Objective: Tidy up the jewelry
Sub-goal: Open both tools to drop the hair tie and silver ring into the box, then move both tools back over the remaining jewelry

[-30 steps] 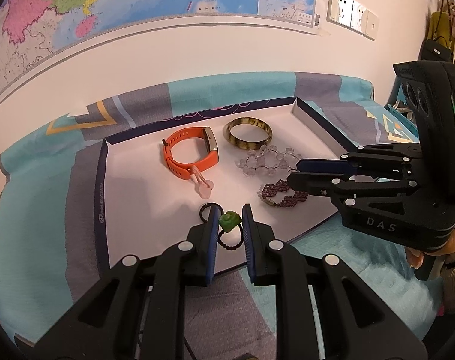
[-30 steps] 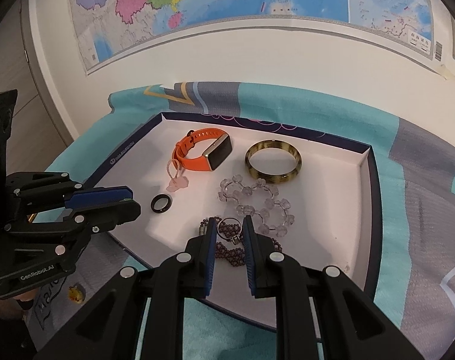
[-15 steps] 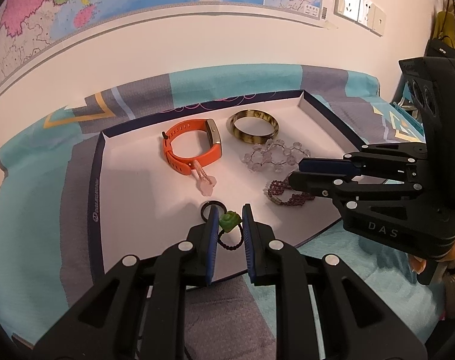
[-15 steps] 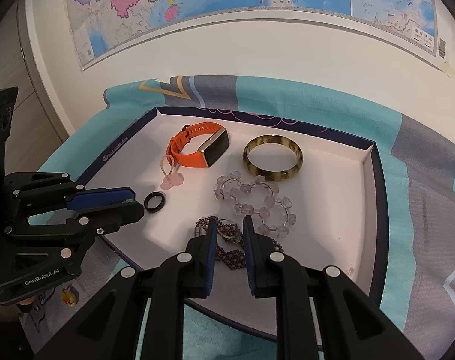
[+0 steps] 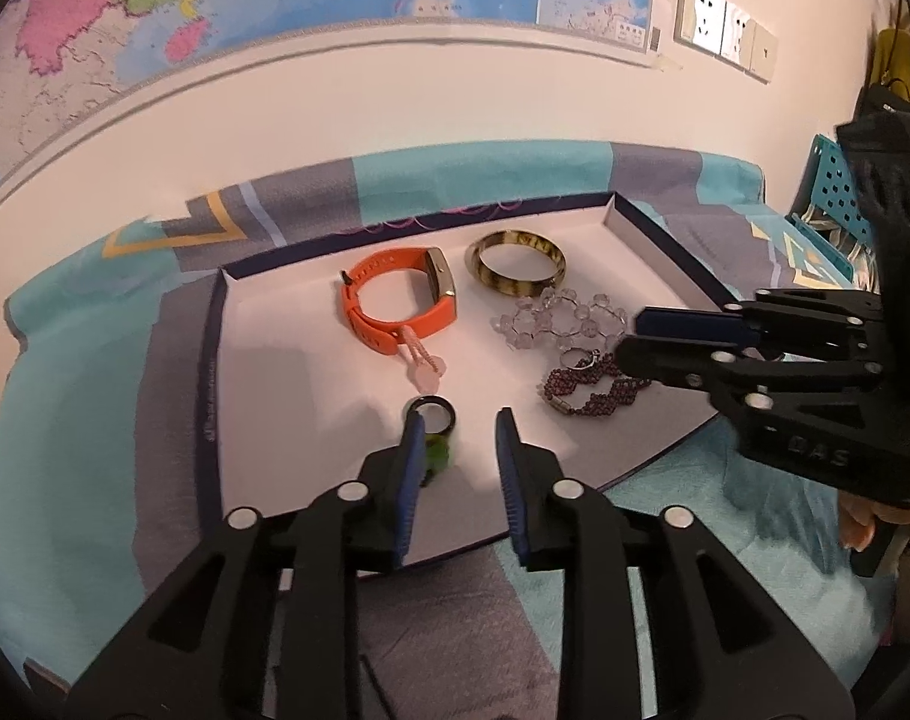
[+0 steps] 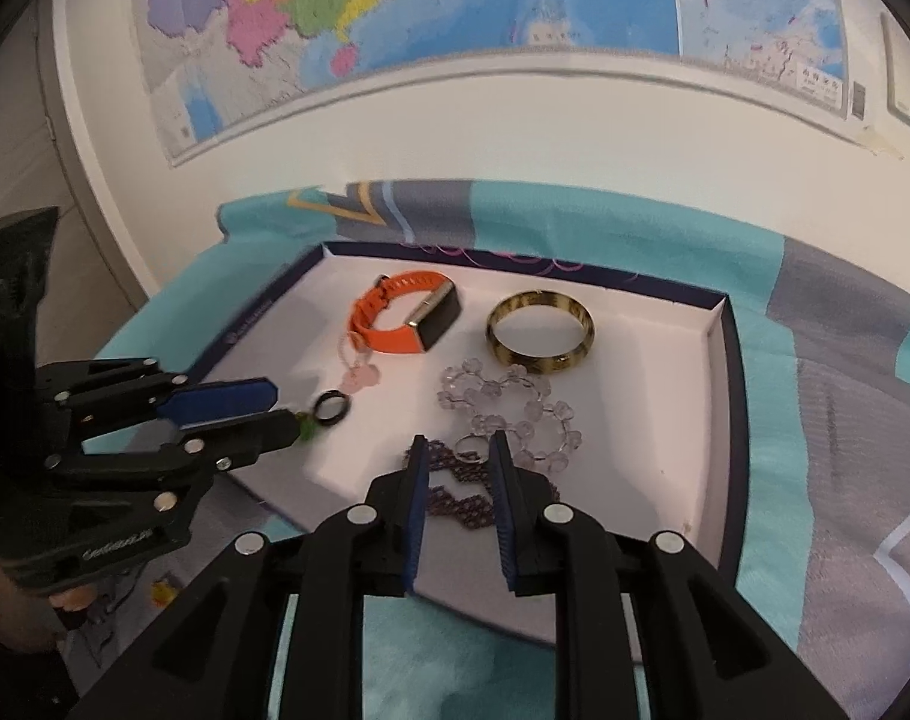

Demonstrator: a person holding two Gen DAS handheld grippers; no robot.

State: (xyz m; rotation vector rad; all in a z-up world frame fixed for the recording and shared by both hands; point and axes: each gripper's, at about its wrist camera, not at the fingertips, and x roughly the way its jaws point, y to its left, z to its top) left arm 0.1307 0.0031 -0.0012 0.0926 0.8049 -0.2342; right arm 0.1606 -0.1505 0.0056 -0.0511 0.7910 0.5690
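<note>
Jewelry tray (image 5: 215, 360) on a bed; left gripper (image 5: 457, 429) spread wide, green-stone ring (image 5: 437, 459) loose by its left finger beside a black ring (image 5: 434, 414). Right gripper (image 6: 455, 450) narrowly parted over beaded bracelet (image 6: 463, 498), empty. Withdraw left gently, avoiding nudging rings.

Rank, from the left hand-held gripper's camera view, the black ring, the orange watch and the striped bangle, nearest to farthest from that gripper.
From the left hand-held gripper:
1. Black ring, just past the left fingertip.
2. Orange watch, mid-tray, left of centre.
3. Striped bangle, near the tray's back wall, right of the watch.
</note>
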